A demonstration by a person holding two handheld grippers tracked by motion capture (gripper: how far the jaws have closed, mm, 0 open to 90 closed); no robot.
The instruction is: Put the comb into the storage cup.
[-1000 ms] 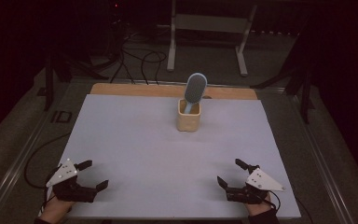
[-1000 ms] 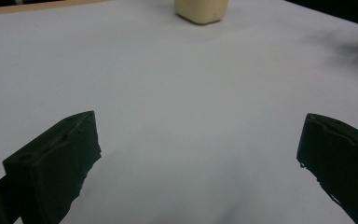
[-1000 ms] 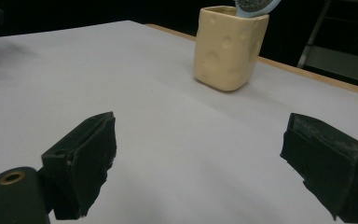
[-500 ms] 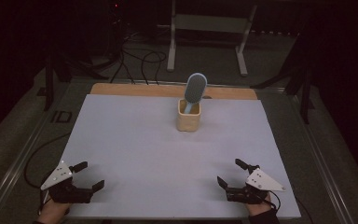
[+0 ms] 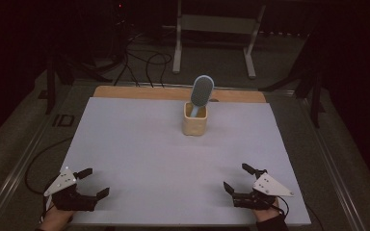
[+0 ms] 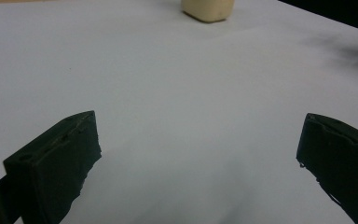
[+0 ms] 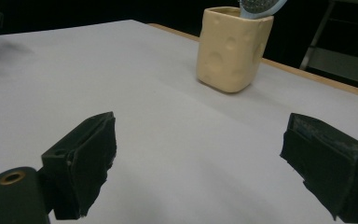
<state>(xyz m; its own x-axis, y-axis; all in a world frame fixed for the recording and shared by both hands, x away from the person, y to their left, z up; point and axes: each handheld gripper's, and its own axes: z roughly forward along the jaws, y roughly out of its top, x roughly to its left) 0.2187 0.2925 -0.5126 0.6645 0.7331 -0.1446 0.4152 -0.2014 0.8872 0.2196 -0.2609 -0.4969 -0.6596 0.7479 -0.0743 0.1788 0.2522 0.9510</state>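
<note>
A cream square cup [image 5: 195,124] with round dimples stands at the back middle of the white table sheet [image 5: 139,144]. A light-blue hairbrush [image 5: 201,92] stands in it, head up. In the right gripper view the cup [image 7: 233,49] is ahead and the brush head [image 7: 261,6] pokes over its rim. The cup's base [image 6: 208,9] sits at the top of the left gripper view. My left gripper [image 5: 93,182] rests open at the front left corner, holding nothing. My right gripper [image 5: 238,177] rests open at the front right, also with nothing between its jaws.
A wooden board edge [image 5: 139,92] runs along the back of the sheet. Behind the table stand a metal frame [image 5: 214,26] and loose cables [image 5: 139,62] on the dark floor. A rail [image 5: 19,168] borders the table's left side.
My left gripper has drawn back toward the front left corner of the table. The right gripper, cup and brush have stayed put.
</note>
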